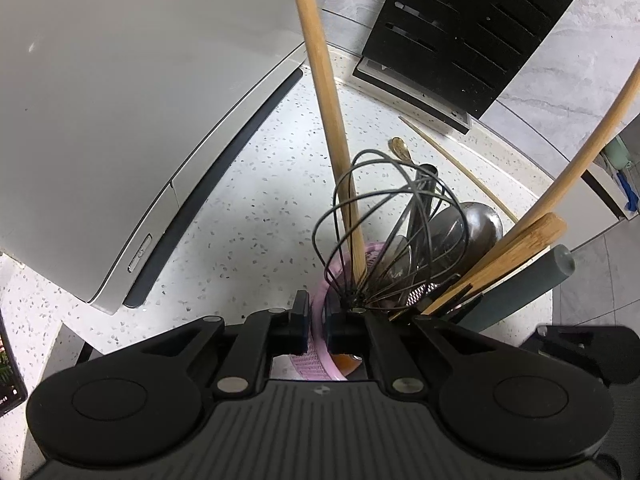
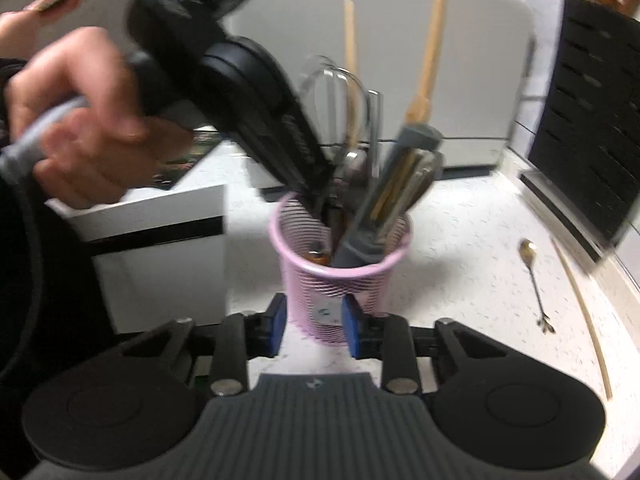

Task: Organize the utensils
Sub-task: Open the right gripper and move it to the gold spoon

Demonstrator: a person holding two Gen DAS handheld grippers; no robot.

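Observation:
A pink wire-mesh utensil cup (image 2: 340,276) stands on the speckled counter, holding a whisk (image 1: 390,228), wooden spoons (image 1: 324,112), steel ladles and a grey-handled tool (image 2: 384,204). My left gripper (image 1: 317,322) is shut on the cup's rim (image 1: 316,344), one finger inside and one outside; it shows from the right wrist view (image 2: 316,200) coming down from the upper left. My right gripper (image 2: 314,324) is open and empty, its blue-padded fingers either side of the cup's base. A small brass spoon (image 2: 534,276) and a single chopstick (image 2: 580,312) lie on the counter at the right.
A white appliance (image 1: 120,100) stands at the left and back. A black slotted knife block (image 1: 468,28) leans against the tiled wall. A white box (image 2: 160,248) sits left of the cup. The counter edge curves at the right.

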